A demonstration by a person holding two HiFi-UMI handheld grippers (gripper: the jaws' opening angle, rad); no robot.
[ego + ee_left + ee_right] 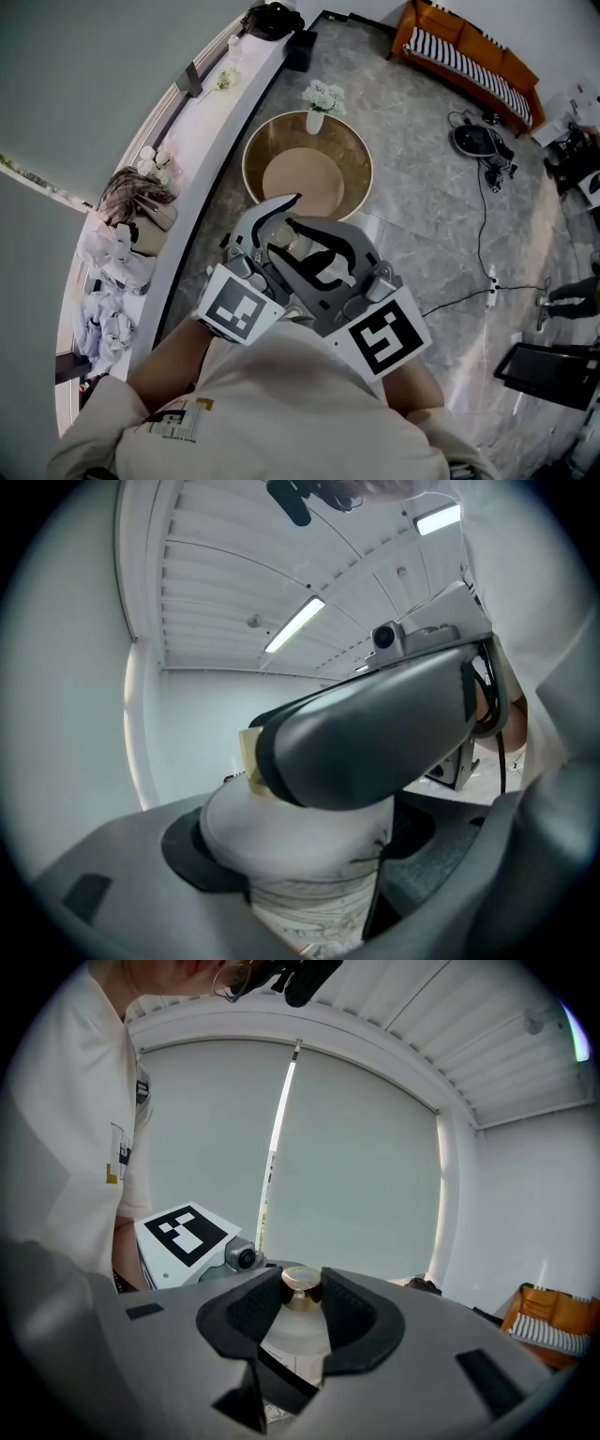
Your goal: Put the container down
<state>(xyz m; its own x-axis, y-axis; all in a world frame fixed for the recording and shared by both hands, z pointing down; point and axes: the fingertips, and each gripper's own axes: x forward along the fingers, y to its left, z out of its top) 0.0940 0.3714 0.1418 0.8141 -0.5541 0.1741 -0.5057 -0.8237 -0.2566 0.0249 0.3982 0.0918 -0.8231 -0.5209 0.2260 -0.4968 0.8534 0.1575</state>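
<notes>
The left gripper (305, 847) is clamped round the white container (296, 1335) and the right gripper (302, 1302) pinches its gold cap (302, 1283). They hold it at frame centre, over grey marble floor (422, 197), just before the round table (349, 150). An orange sofa (469, 56) stands upper right.

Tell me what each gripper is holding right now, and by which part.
Both hold the container: the left gripper clamps its white body, the right gripper its neck at the gold cap.
</notes>
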